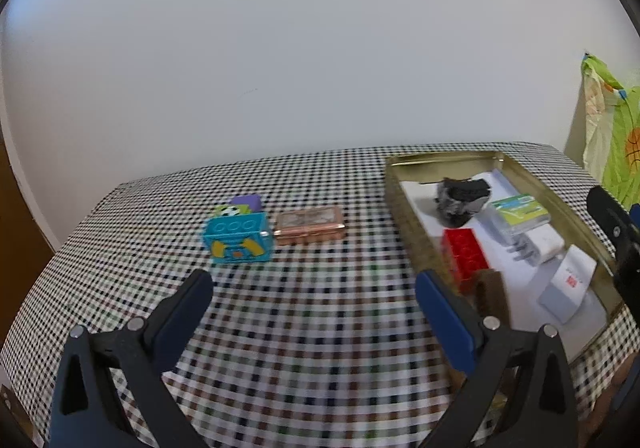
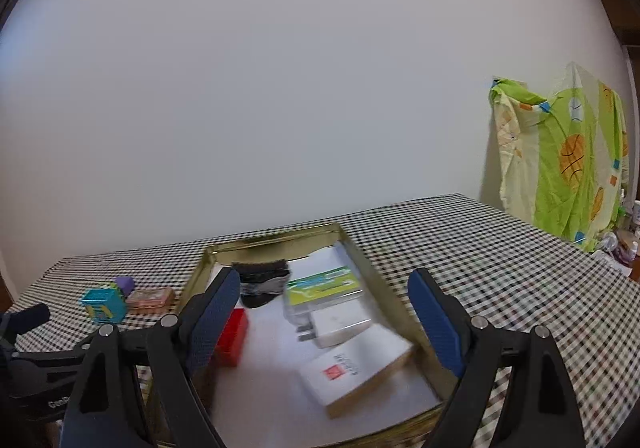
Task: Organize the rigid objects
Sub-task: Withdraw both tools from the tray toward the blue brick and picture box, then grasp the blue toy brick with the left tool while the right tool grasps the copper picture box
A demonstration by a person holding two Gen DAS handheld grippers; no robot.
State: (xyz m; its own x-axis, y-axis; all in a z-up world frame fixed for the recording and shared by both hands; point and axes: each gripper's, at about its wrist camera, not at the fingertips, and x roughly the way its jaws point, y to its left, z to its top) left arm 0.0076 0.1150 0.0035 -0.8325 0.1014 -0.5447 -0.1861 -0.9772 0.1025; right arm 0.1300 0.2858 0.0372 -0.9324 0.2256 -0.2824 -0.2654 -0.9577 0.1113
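A gold tin tray on the checked table holds a red brick, a black crumpled item, a green-topped box, a white charger and a white box. Left of the tray lie a teal block, a purple piece and a copper tin. My left gripper stands open over bare cloth, short of the teal block. My right gripper is open above the tray, nothing between its fingers.
The checked cloth covers the whole table against a plain white wall. A green patterned sheet hangs at the far right. The right gripper's black frame shows at the tray's right side; the left gripper's body shows at lower left.
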